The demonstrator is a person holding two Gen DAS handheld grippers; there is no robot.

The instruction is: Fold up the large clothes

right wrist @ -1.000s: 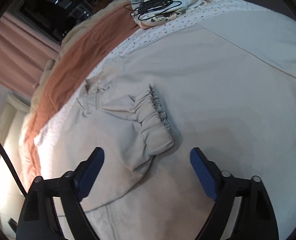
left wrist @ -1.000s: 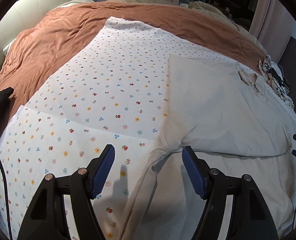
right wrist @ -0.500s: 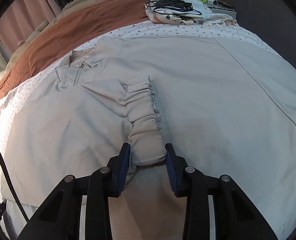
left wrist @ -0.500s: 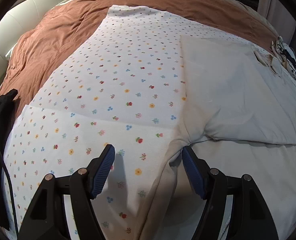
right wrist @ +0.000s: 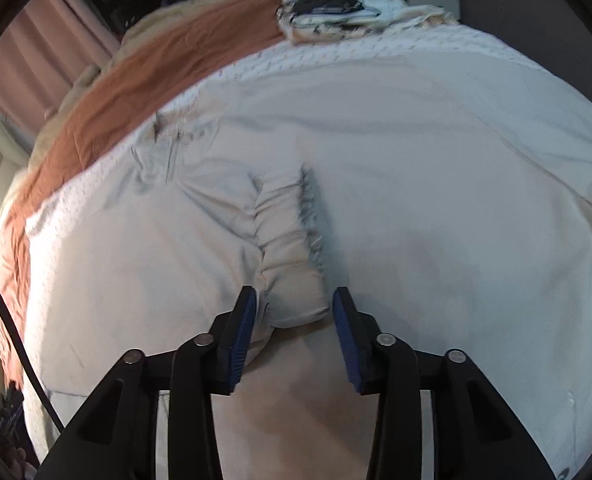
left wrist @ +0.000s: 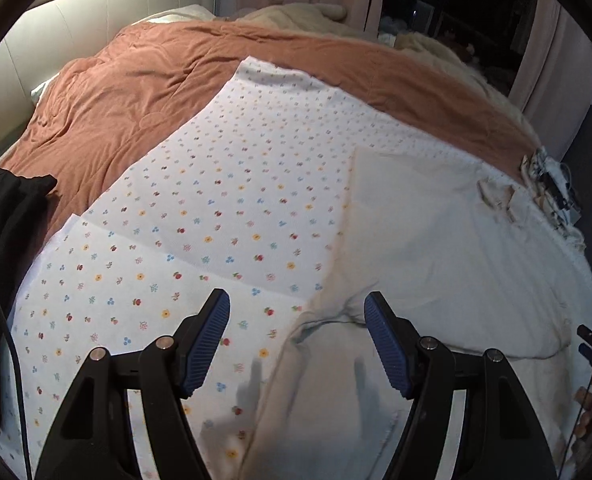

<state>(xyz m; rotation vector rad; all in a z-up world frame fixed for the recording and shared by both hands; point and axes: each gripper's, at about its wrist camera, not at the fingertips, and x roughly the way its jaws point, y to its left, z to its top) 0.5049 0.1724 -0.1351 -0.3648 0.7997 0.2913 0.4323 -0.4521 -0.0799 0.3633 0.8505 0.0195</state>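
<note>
A black garment [left wrist: 0,248] hangs at the far left edge of the left wrist view, beside a rust-brown blanket [left wrist: 144,92] that covers the head of the bed. Next comes a white flower-print sheet [left wrist: 200,216], and on it, toward the right, lies the task's thing, a beige jacket [left wrist: 436,248] spread flat with a sleeve folded across its body. The left tool [left wrist: 297,332] hovers with its blue pads wide apart, straddling the jacket's edge where it meets the sheet, holding nothing. In the right wrist view the jacket fills the middle, its gathered cuff [right wrist: 292,272] lying on the chest below the collar [right wrist: 172,136]. The right tool [right wrist: 293,322] stands narrowly open around the cuff's end, pads just beside the fabric on either side, not clamped. A pile of cloth and cables [right wrist: 336,8] sits at the bed's far edge.
</note>
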